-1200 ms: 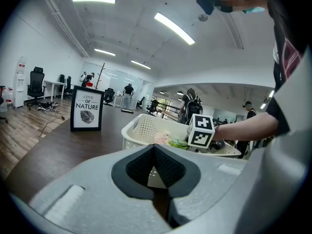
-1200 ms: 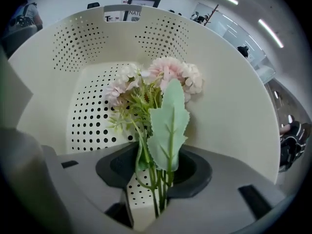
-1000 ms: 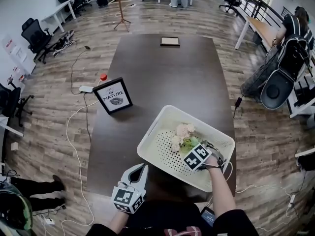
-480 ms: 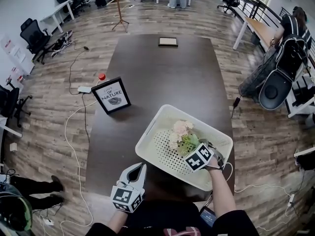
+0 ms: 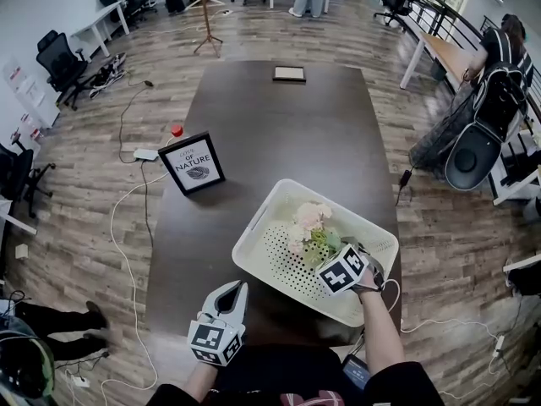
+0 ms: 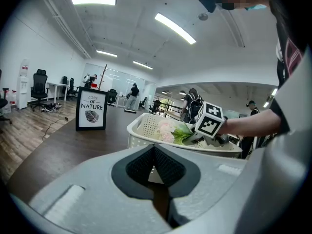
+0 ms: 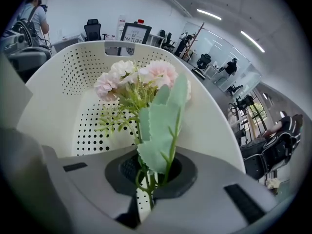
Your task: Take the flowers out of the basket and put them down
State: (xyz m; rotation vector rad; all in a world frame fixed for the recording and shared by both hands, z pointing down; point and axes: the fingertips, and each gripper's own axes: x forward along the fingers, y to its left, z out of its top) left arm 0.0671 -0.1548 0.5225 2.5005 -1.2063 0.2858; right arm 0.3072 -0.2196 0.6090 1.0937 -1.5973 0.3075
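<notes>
Office, swivel chairs (image 5: 57, 59), desks (image 5: 441, 51), conf table (image 5: 279, 134)

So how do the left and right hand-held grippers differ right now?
The right hand-held gripper is shut on the flowers, gripping their stems; the left hand-held gripper is shut on nothing. The right tilts steeply down over the basket; the left sits nearly level outside it, at the near edge of the table. Both have jaws together.

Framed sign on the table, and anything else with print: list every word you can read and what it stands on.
"LOVE OF NATURE": on the black-framed sign, above a leaf drawing; the sign stands on the dark table.
Papers on the left wall: too small to read.
</notes>
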